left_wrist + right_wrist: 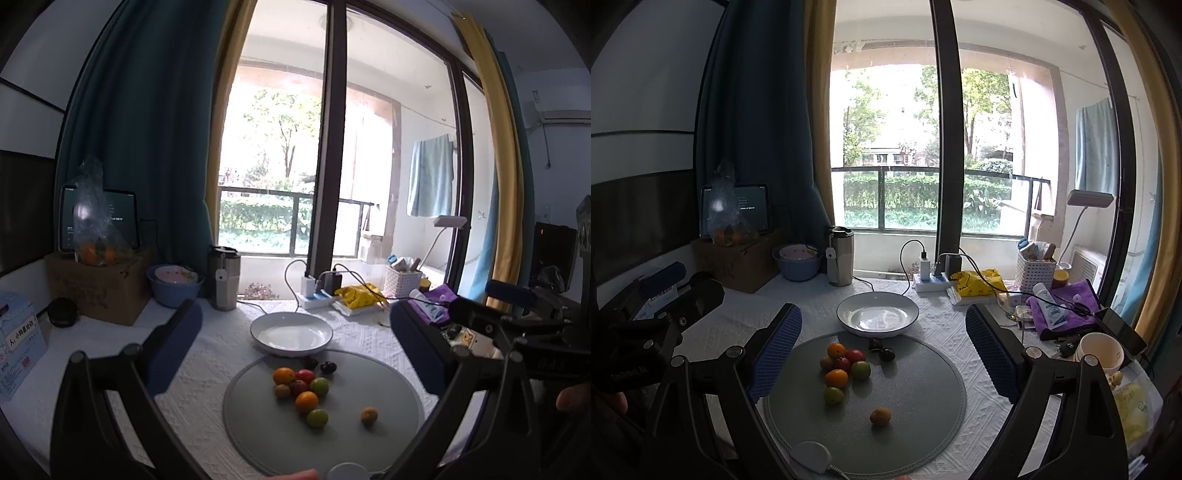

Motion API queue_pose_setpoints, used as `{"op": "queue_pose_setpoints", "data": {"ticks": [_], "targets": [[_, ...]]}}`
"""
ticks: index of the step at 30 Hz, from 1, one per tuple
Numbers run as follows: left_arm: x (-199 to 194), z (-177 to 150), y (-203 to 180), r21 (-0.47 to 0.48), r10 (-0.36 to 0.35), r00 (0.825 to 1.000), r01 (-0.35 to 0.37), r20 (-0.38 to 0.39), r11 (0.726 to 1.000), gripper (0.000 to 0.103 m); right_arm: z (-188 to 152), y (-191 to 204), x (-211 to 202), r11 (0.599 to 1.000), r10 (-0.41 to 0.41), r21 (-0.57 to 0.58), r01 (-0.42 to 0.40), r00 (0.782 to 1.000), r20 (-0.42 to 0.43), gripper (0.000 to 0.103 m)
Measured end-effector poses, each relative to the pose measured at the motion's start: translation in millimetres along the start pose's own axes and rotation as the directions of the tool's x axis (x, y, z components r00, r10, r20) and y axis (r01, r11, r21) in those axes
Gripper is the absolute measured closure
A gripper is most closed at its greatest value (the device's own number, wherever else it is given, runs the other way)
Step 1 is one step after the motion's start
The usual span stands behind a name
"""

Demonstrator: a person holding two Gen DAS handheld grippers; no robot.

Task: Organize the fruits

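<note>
Now your left claw [295,354] gapes wide, holding nothing | your right claw [884,347] likewise wide and empty | fruits [301,387] clustered on the grey round mat [388,435], one brownish fruit [369,415] apart | white plate [291,332] just behind the mat on the worktop [207,354]

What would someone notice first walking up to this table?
Probably the small heap of orange, red and green fruits on the round grey mat, with one fruit lying apart toward the near edge. Just behind the mat sits an empty white plate, against a big bright window.
</note>
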State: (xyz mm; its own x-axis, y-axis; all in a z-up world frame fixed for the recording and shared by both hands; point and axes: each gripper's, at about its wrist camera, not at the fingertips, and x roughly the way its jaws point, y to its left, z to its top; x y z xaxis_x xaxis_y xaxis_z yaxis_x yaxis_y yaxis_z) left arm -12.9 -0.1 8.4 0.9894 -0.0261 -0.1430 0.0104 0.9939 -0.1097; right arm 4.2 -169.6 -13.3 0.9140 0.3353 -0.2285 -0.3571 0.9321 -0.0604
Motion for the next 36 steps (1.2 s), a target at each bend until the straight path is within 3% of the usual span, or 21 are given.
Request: {"op": "queue_pose_setpoints", "data": {"ticks": [36], "targets": [[-4.2, 2.5, 1.5, -0.010, -0.021, 1.000, 0.022, 0.006, 1.000, 0.000, 0.3, -0.9, -1.9, 1.000, -0.001, 0.004, 0.001, 1.000, 0.001, 0.011]]}}
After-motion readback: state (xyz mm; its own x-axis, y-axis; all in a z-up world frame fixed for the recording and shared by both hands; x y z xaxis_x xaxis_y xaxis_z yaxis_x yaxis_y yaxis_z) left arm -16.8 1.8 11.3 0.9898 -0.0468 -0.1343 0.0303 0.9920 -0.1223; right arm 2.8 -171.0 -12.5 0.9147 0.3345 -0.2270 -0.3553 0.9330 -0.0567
